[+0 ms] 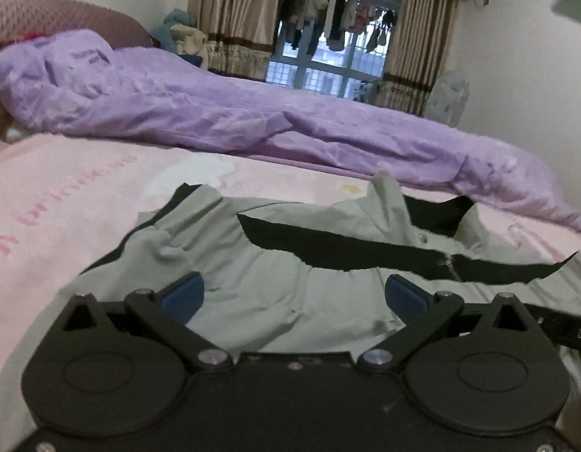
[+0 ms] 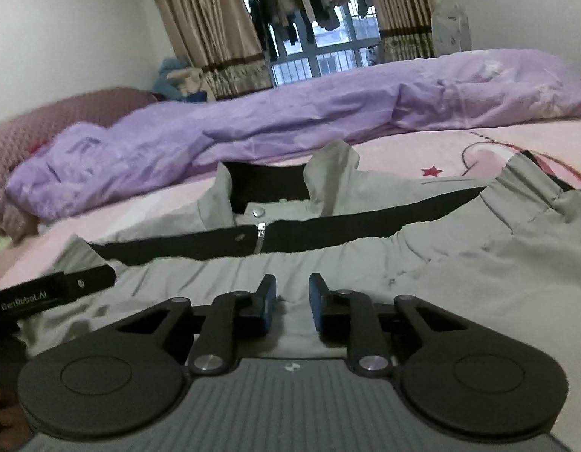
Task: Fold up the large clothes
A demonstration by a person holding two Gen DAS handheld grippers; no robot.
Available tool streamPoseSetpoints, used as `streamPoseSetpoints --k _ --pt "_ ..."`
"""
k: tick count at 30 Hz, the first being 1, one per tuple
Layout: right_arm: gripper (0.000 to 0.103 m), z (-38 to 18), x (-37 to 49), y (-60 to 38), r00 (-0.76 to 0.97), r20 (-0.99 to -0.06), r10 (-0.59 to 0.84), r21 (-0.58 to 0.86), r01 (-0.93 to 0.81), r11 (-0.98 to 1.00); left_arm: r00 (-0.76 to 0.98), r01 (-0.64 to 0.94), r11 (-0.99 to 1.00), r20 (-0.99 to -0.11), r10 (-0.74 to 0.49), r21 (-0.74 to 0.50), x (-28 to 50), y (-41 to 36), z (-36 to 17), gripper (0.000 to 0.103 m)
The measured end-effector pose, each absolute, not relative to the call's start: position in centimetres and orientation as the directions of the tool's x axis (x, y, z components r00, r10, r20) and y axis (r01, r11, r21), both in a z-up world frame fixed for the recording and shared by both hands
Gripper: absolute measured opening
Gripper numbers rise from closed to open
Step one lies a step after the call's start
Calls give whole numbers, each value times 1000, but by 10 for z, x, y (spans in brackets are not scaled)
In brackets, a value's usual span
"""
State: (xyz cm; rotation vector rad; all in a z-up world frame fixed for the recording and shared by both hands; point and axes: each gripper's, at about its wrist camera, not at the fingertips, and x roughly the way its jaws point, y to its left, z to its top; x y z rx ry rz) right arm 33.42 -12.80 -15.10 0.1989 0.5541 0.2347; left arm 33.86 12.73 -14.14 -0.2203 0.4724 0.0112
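A bed with a pink sheet (image 1: 83, 203) is filling both views, and everything else is placed relative to it. A rumpled purple quilt (image 1: 222, 116) is lying along the bed's far side, under a curtained window (image 2: 328, 52) where laundry is hanging. A grey jacket (image 2: 422, 248) with black lining is lying spread across the near part of the bed, its collar pointing toward the quilt and its zipper pull (image 2: 261, 230) showing at the neck. The left gripper (image 1: 294, 293) is hovering over the jacket's near edge with its blue-padded fingers spread wide. The right gripper (image 2: 292, 301) is sitting over the same edge, fingers narrowly parted, with grey cloth showing in the gap.
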Motion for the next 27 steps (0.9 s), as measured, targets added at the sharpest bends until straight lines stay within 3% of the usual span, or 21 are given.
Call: streamPoseSetpoints --k 6,11,14,15,16,18,21,24,27 --pt "26 -154 341 -121 811 -520 269 180 -204 962 882 -93 989 -470 29 -112 338 122 -138 103" --pt "30 -148 332 -123 831 -532 161 0 -190 982 896 -134 987 -415 159 88 327 129 -133 103" --pt "31 -146 331 -141 833 -533 151 3 -176 984 880 -223 959 -389 274 173 328 141 -133 103" --pt "40 -146 331 -146 838 -531 125 -3 -150 989 866 -243 954 -404 295 176 331 148 -134 103" --pt "40 -145 331 -151 845 -526 99 -15 -125 992 854 -246 957 -433 288 151 334 155 -135 103" --pt "47 -143 335 -164 847 -525 85 -25 -115 993 821 -199 979 -539 187 36 346 176 -143 103" --pt "48 -140 340 -191 855 -518 -3 -25 -12 1000 815 -200 975 -569 112 -93 349 197 -146 103" --pt "48 -142 343 -226 847 -529 -50 40 84 996 811 -202 975 -574 112 -95 350 198 -147 103" --pt "43 -149 346 -248 840 -542 -10 138 101 985 811 -201 975 -574 113 -91 350 198 -147 103"
